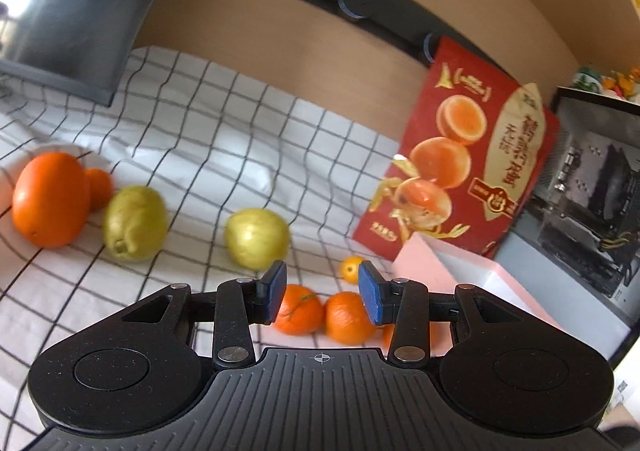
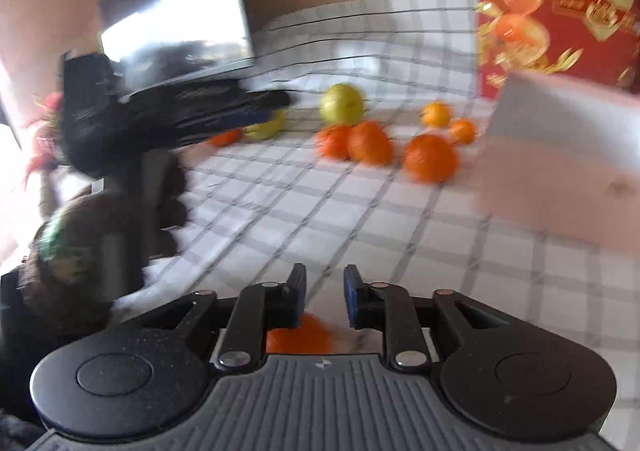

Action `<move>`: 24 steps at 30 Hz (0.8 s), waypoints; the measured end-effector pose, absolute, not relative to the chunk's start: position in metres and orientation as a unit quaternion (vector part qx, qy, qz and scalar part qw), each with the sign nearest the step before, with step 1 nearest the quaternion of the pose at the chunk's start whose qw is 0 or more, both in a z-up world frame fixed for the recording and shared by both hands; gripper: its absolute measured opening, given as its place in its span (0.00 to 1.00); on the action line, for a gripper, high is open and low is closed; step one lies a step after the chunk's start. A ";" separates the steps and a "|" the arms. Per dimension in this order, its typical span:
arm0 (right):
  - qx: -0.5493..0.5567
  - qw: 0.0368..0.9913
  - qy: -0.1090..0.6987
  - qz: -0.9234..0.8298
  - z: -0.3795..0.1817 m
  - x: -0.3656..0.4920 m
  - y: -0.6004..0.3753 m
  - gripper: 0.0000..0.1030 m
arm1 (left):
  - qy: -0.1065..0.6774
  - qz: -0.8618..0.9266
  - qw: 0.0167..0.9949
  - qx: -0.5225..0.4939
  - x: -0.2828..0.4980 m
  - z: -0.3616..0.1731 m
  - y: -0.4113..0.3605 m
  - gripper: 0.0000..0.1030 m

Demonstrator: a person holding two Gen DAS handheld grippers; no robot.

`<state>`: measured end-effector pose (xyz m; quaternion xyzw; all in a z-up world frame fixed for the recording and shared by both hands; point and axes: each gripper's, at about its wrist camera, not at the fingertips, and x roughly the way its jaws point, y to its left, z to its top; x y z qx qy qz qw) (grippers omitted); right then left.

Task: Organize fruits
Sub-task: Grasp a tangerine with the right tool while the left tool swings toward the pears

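Left tongs (image 1: 322, 283): pads stand well apart, nothing between them. Right tongs (image 2: 324, 291): only a narrow gap, checked cloth (image 1: 200, 139) showing through it, nothing gripped. A mandarin (image 2: 298, 333) lies just under its left finger; I cannot tell whether they touch.

Writing: the red carton (image 1: 472, 155) stands upright at the worktop's far right. It carries printed oranges, gold Chinese characters and a round seal, all too blurred for me to read. No other labels are legible.

Fruit, all loose on the cloth:
- Big orange (image 1: 50, 199) at the left edge, oval, long axis near upright. A small mandarin (image 1: 98, 187) sits touching behind it.
- Green fruit (image 1: 134, 223) just beside them, long axis tilted, knobbly end down towards me.
- Second green fruit (image 1: 256, 237) mid-worktop, standing apart.
- Two mandarins (image 1: 300, 311) (image 1: 348, 317) side by side, touching, beyond the left pads.
- Kumquat (image 1: 350, 269) behind them, near the pink box (image 1: 440, 263).

The pink box stands in front of the carton.
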<state>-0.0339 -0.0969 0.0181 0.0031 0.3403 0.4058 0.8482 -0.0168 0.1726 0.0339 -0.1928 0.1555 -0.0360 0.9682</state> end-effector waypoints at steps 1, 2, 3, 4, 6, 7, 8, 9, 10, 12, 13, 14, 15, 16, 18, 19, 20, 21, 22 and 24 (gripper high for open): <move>0.005 0.845 0.339 0.413 0.012 -0.040 -0.094 0.22 | 0.149 -0.032 0.970 -0.188 -0.017 0.034 0.172 0.43; -0.002 0.846 0.337 0.414 0.006 -0.044 -0.088 0.23 | 0.148 -0.030 0.970 -0.189 -0.014 0.033 0.171 0.43; -0.010 0.848 0.333 0.413 0.002 -0.049 -0.083 0.23 | 0.148 -0.027 0.969 -0.194 -0.014 0.031 0.174 0.43; -0.017 0.856 0.317 0.408 0.001 -0.054 -0.080 0.24 | 0.147 -0.024 0.968 -0.201 -0.014 0.030 0.177 0.43; -0.024 0.854 0.317 0.411 0.002 -0.054 -0.073 0.24 | 0.148 -0.015 0.964 -0.219 -0.013 0.028 0.185 0.43; -0.021 0.851 0.321 0.415 0.002 -0.052 -0.071 0.24 | 0.148 -0.011 0.963 -0.227 -0.014 0.027 0.189 0.43; -0.018 0.849 0.325 0.415 0.001 -0.050 -0.071 0.24 | 0.146 -0.008 0.961 -0.233 -0.014 0.027 0.191 0.43; -0.014 0.849 0.328 0.414 0.001 -0.048 -0.072 0.25 | 0.144 -0.006 0.961 -0.237 -0.014 0.027 0.193 0.43; -0.008 0.847 0.331 0.415 0.001 -0.046 -0.072 0.25 | 0.143 -0.006 0.960 -0.239 -0.014 0.027 0.193 0.43; 0.003 0.846 0.335 0.414 -0.001 -0.040 -0.073 0.26 | 0.144 -0.007 0.961 -0.237 -0.014 0.027 0.192 0.43; 0.006 0.848 0.336 0.411 0.000 -0.039 -0.075 0.34 | 0.147 -0.008 0.961 -0.234 -0.014 0.027 0.192 0.43; 0.007 0.850 0.332 0.410 0.001 -0.041 -0.079 0.47 | 0.150 -0.010 0.962 -0.229 -0.014 0.026 0.191 0.43; 0.006 0.852 0.323 0.412 0.003 -0.043 -0.081 0.55 | 0.153 -0.011 0.962 -0.226 -0.013 0.026 0.189 0.43; 0.002 0.856 0.310 0.414 0.007 -0.046 -0.084 0.66 | 0.155 -0.013 0.962 -0.223 -0.012 0.026 0.188 0.43; -0.023 0.866 0.282 0.412 0.014 -0.056 -0.089 0.69 | 0.157 -0.014 0.963 -0.219 -0.010 0.025 0.185 0.43; -0.036 0.868 0.276 0.412 0.016 -0.059 -0.091 0.69 | 0.157 -0.014 0.963 -0.219 -0.010 0.025 0.184 0.43; -0.043 0.865 0.277 0.415 0.016 -0.061 -0.094 0.69 | 0.157 -0.014 0.963 -0.219 -0.010 0.025 0.184 0.43; -0.043 0.860 0.287 0.420 0.016 -0.061 -0.098 0.69 | 0.157 -0.013 0.963 -0.219 -0.010 0.025 0.184 0.43; -0.038 0.853 0.300 0.426 0.014 -0.061 -0.102 0.69 | 0.158 -0.013 0.963 -0.219 -0.010 0.025 0.184 0.43; -0.031 0.847 0.317 0.427 0.009 -0.062 -0.112 0.69 | 0.160 -0.013 0.962 -0.219 -0.009 0.024 0.185 0.43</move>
